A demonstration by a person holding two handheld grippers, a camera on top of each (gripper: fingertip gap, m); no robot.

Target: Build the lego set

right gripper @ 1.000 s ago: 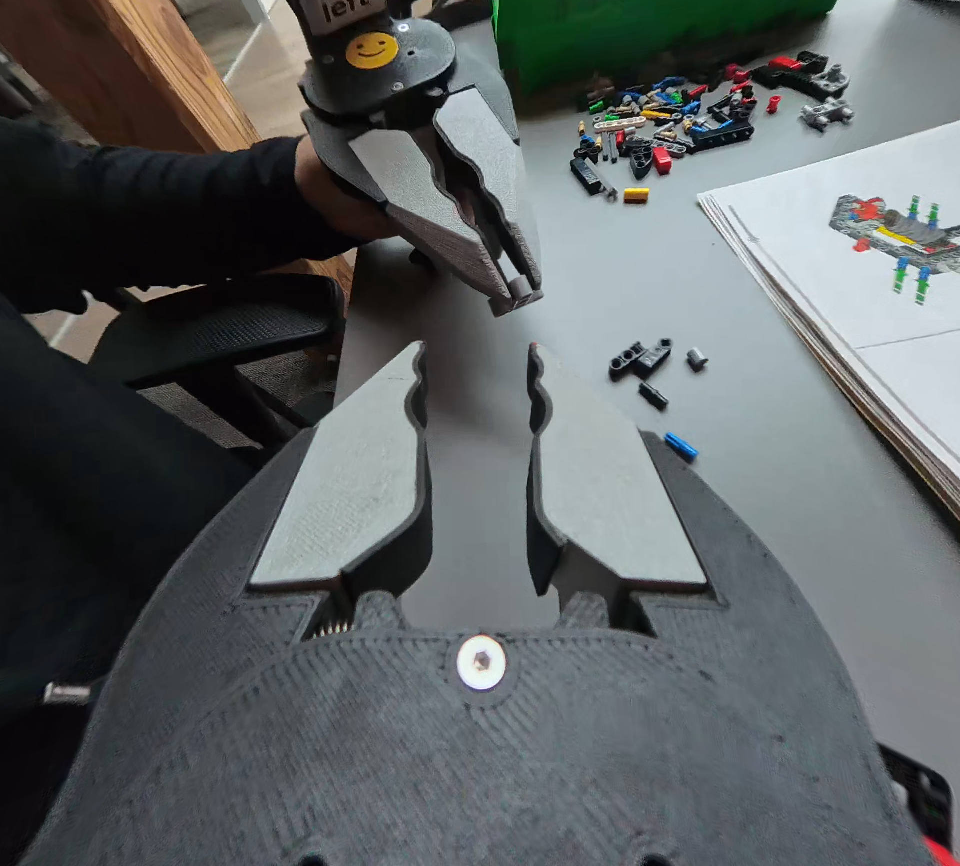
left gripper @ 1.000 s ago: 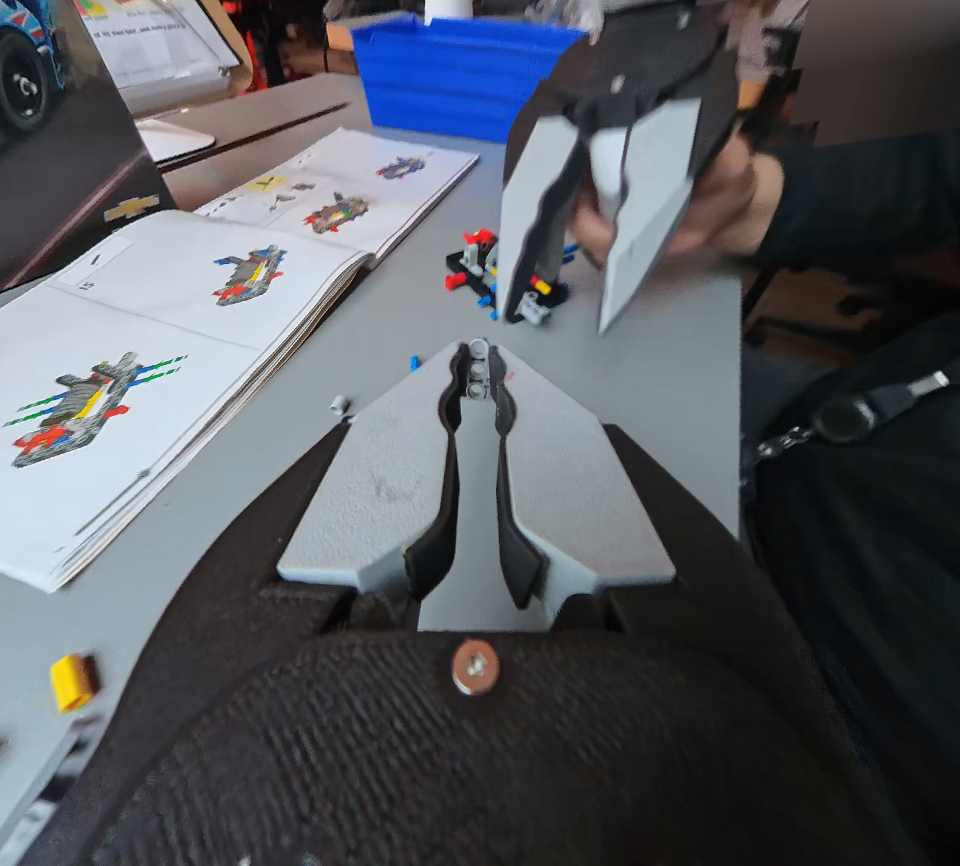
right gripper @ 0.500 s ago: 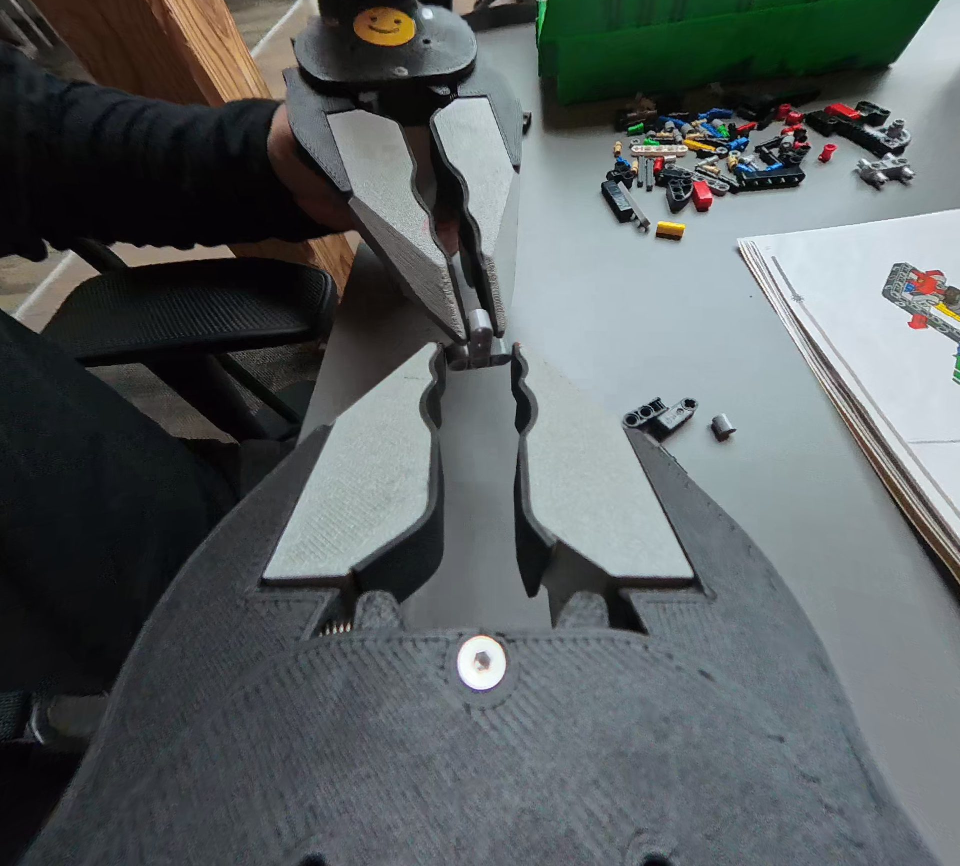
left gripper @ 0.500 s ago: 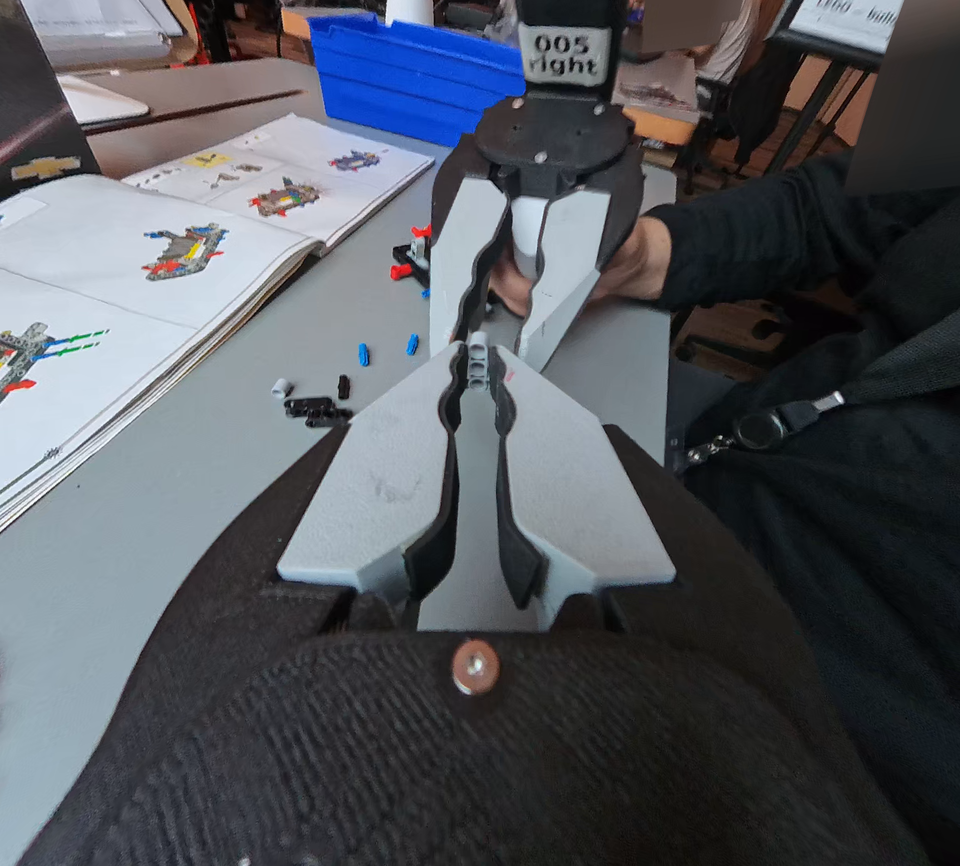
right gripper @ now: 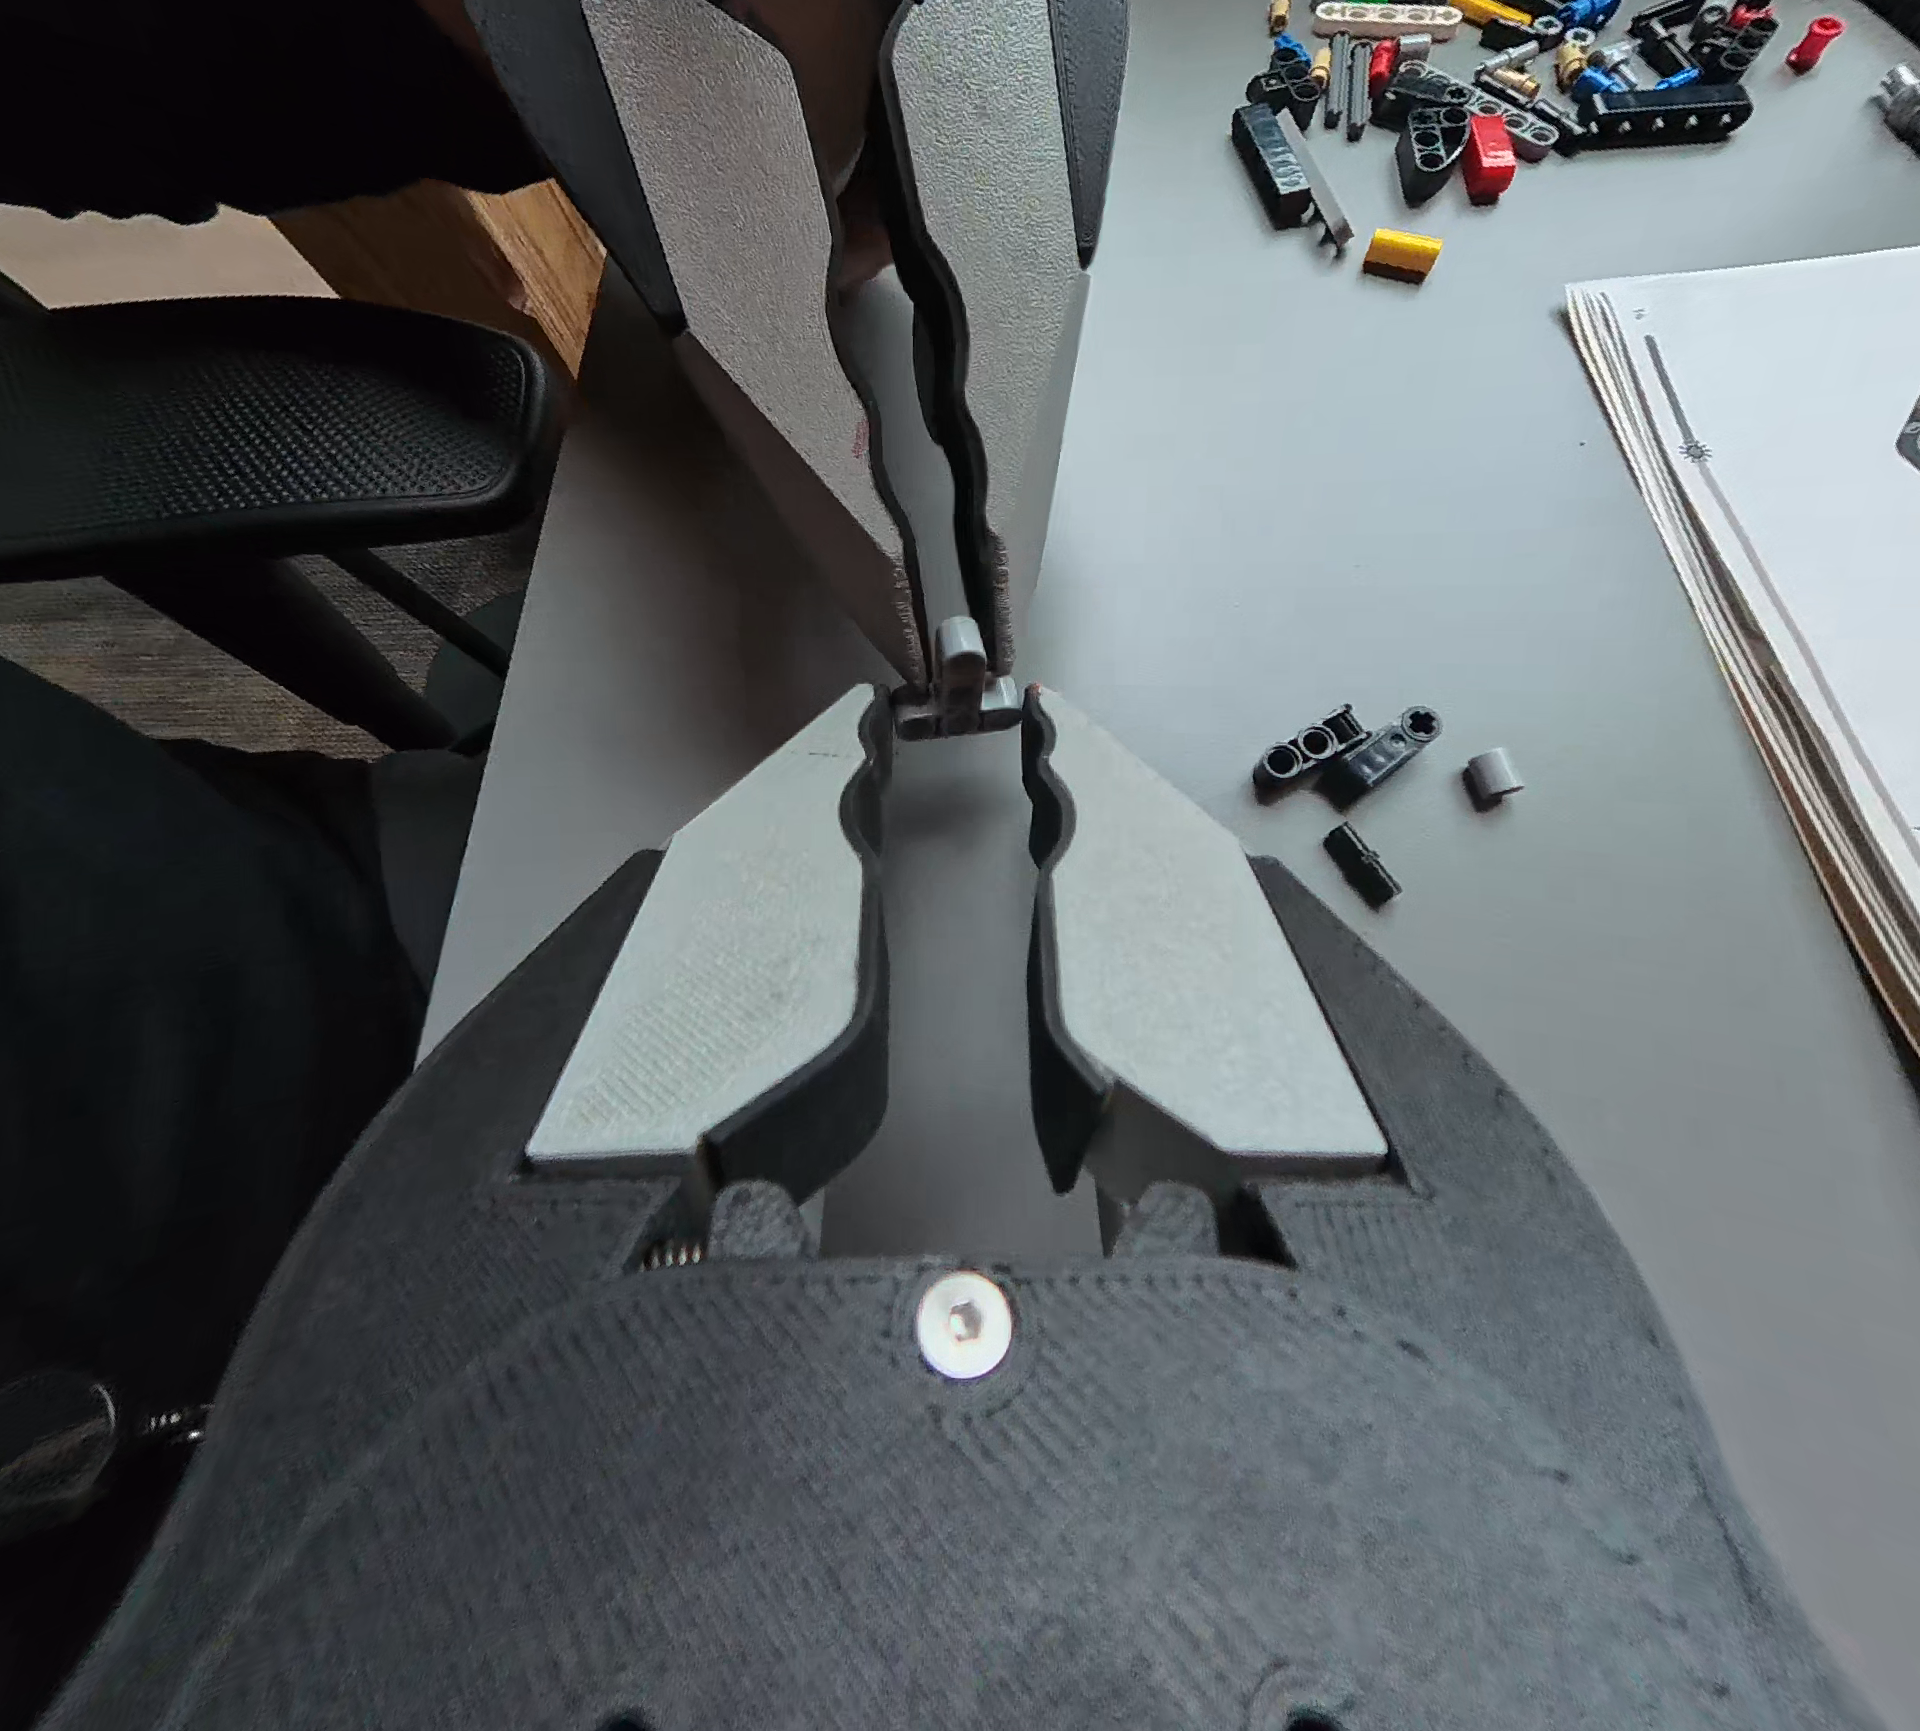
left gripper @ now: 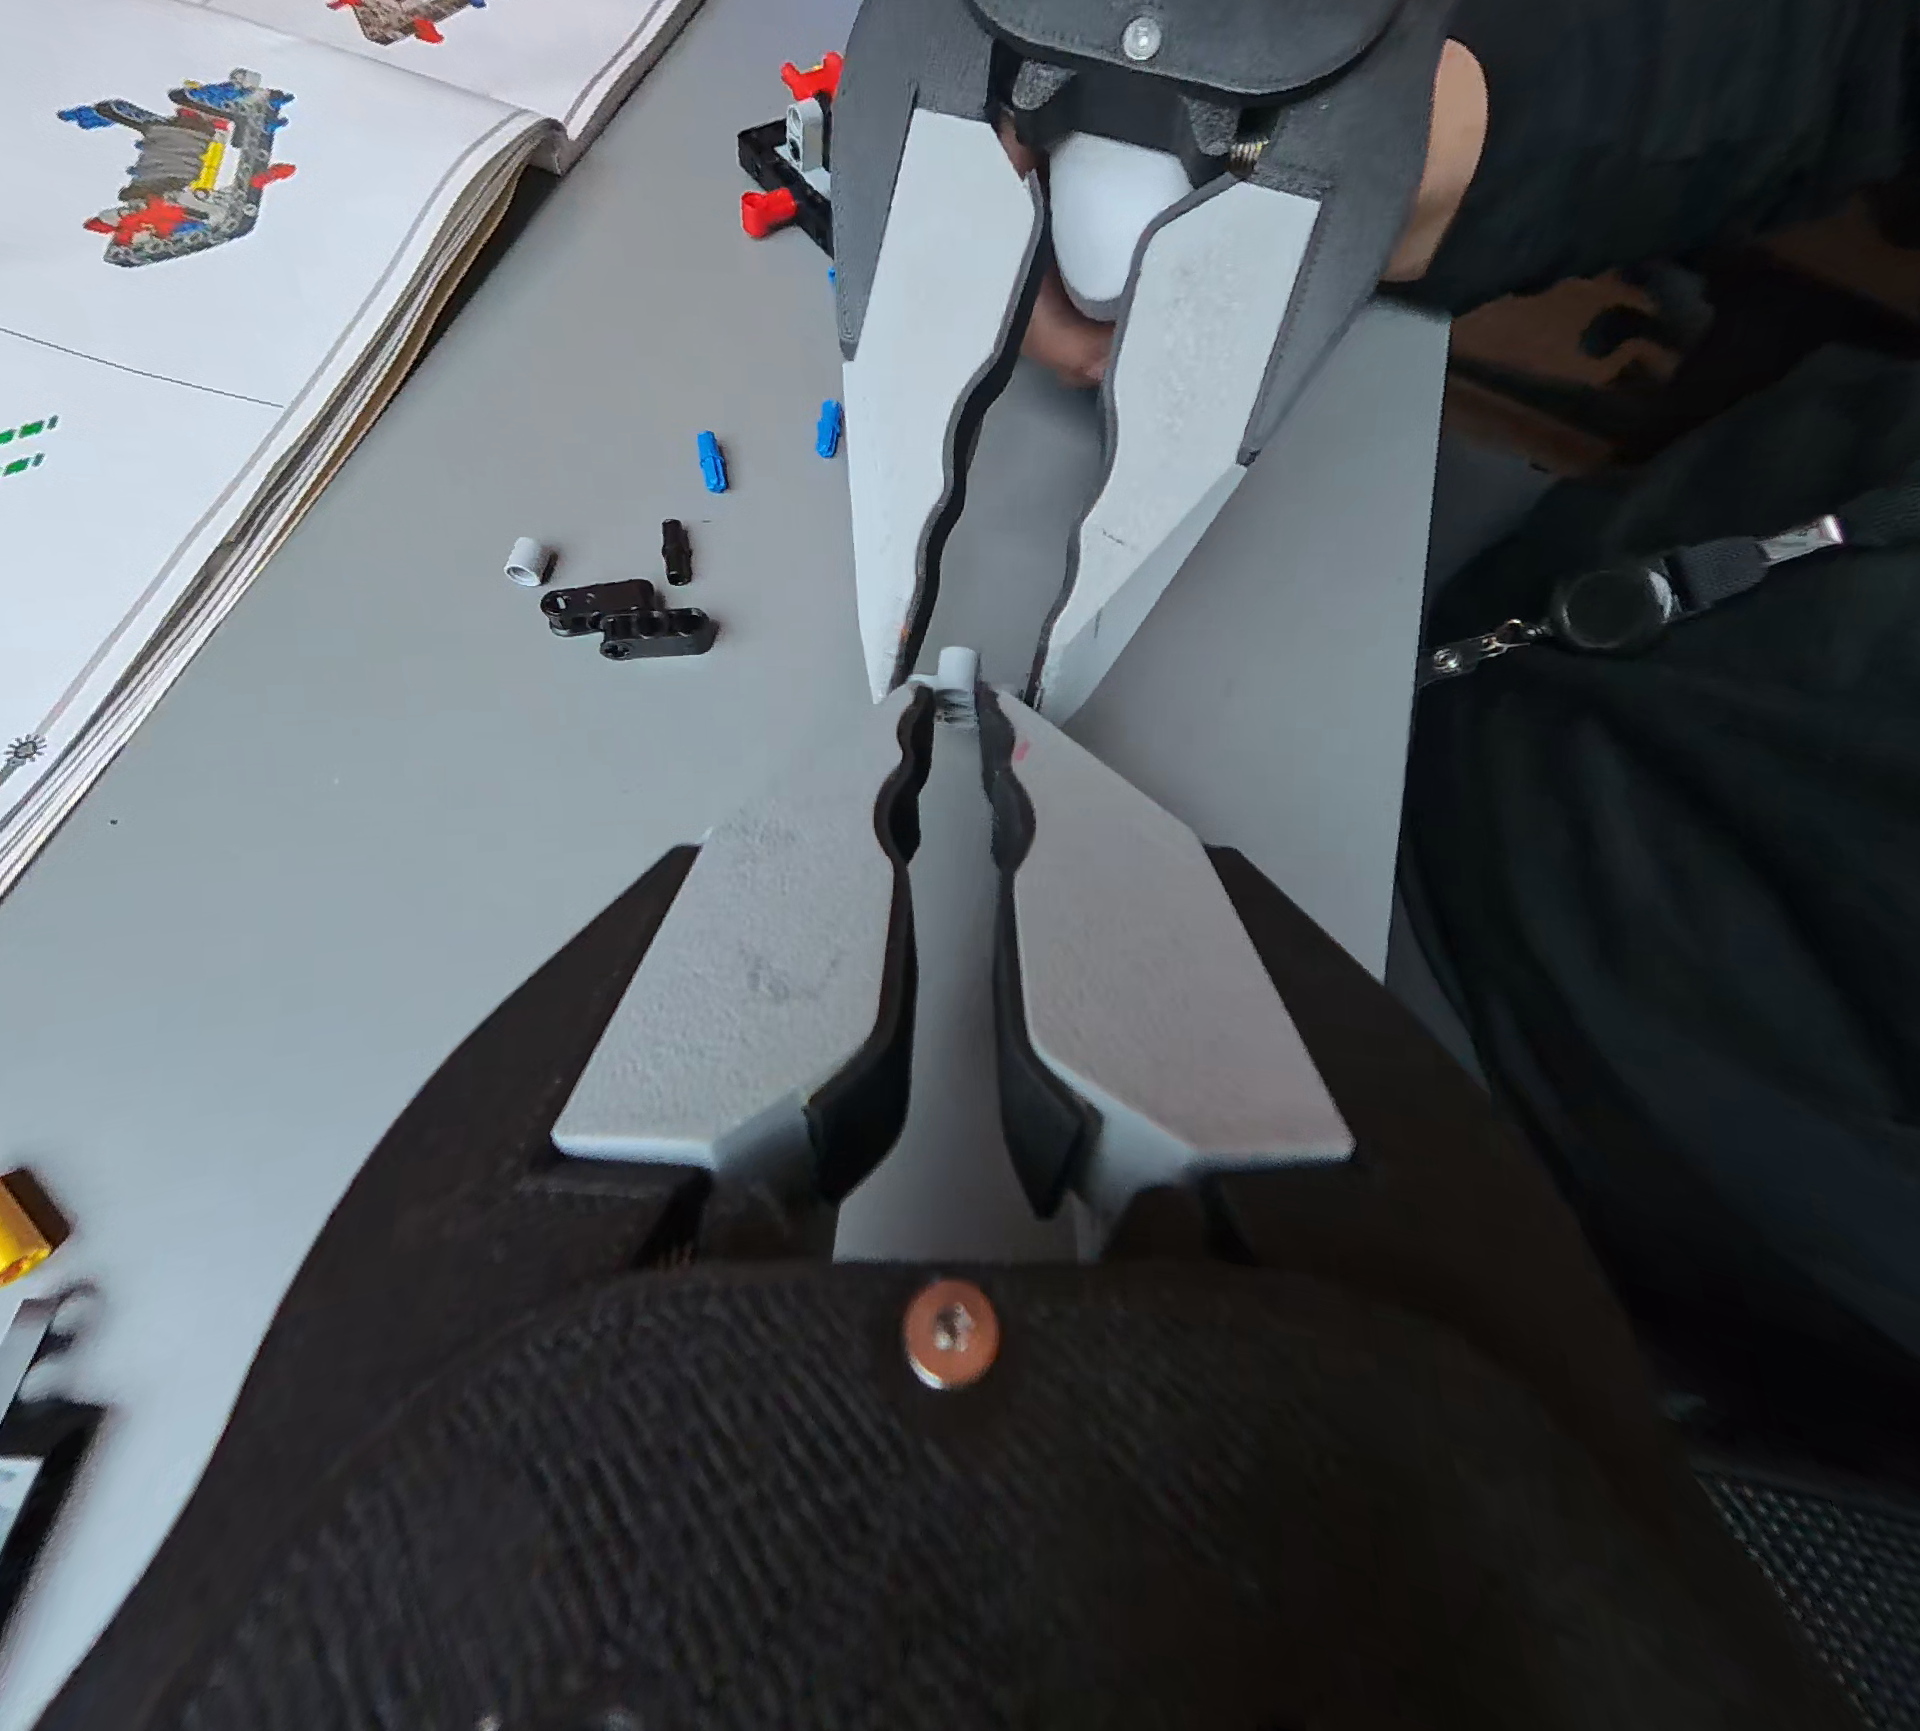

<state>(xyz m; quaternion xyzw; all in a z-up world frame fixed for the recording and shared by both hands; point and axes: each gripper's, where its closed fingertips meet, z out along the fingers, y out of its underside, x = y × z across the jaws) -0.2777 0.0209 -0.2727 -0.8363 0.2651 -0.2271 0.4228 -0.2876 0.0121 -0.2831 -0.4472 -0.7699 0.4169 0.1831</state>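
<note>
Left hand-held gripper (left gripper: 951, 707) clamped on small light-grey T-shaped plastic connector (right gripper: 958, 689). Right hand-held gripper (right gripper: 956, 713) parted, tips flanking connector crossbar above grey table (right gripper: 1299, 476).

A grey table (right gripper: 1299, 455), a black mesh chair armrest (right gripper: 260, 424) beside it, carpeted floor (right gripper: 156, 642) beneath

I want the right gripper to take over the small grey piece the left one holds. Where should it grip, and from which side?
Probably the crossbar of the grey piece: it juts sideways past the left gripper, which pinches only the stem. Come straight on, opposite the left gripper, with the right gripper closing on the bar's two ends, which its fingertips already flank.
</note>
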